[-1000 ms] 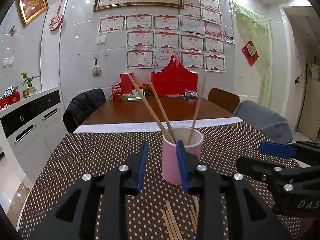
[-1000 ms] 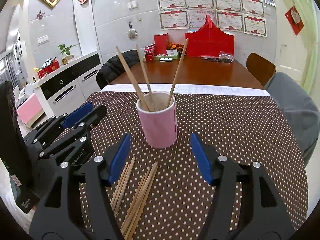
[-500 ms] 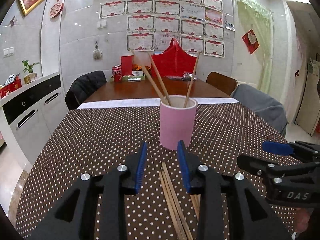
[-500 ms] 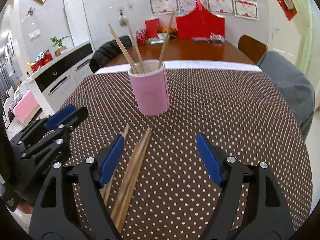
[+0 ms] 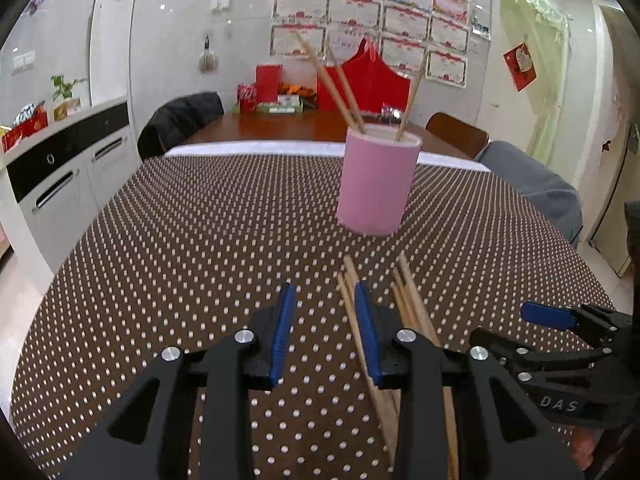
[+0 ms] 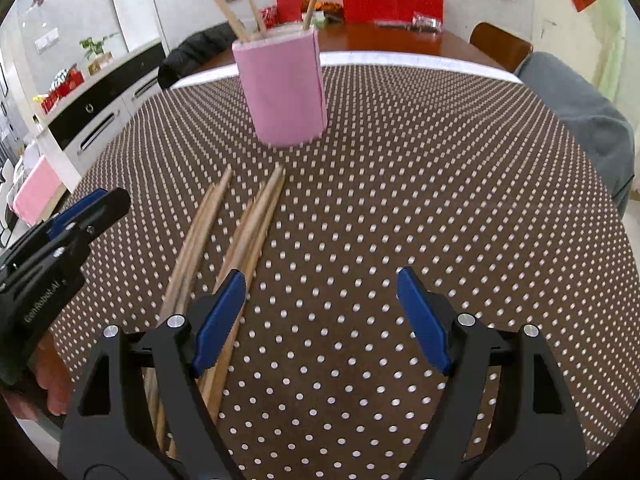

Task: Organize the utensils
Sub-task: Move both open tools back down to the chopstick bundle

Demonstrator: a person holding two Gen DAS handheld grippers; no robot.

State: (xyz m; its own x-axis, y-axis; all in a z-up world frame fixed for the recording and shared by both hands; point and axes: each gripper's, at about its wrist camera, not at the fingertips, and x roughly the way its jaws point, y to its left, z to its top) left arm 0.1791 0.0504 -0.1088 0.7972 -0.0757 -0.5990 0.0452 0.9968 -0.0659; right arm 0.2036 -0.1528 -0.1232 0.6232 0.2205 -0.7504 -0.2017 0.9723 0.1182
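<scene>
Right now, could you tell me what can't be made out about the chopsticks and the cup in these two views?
- Loose chopsticks: near ends hidden under the left tongs in the left view, and under the right tongs in the right view, so no exact count.
- Pink cup: its inside is hidden by its wall in both views.
- Standing chopsticks: tips cut off by the right view's top edge.

White letters "DAS" are showing on the black body of the right gripper [image 5: 560, 318], at about 4 o'clock in the left wrist view. Pale lettering is running along the body of the left gripper [image 6: 86, 208], at 9 o'clock in the right wrist view, but is reading too blurred to make out. Printing on the wall certificates [image 5: 352, 8] at 12 o'clock is staying illegible.
</scene>
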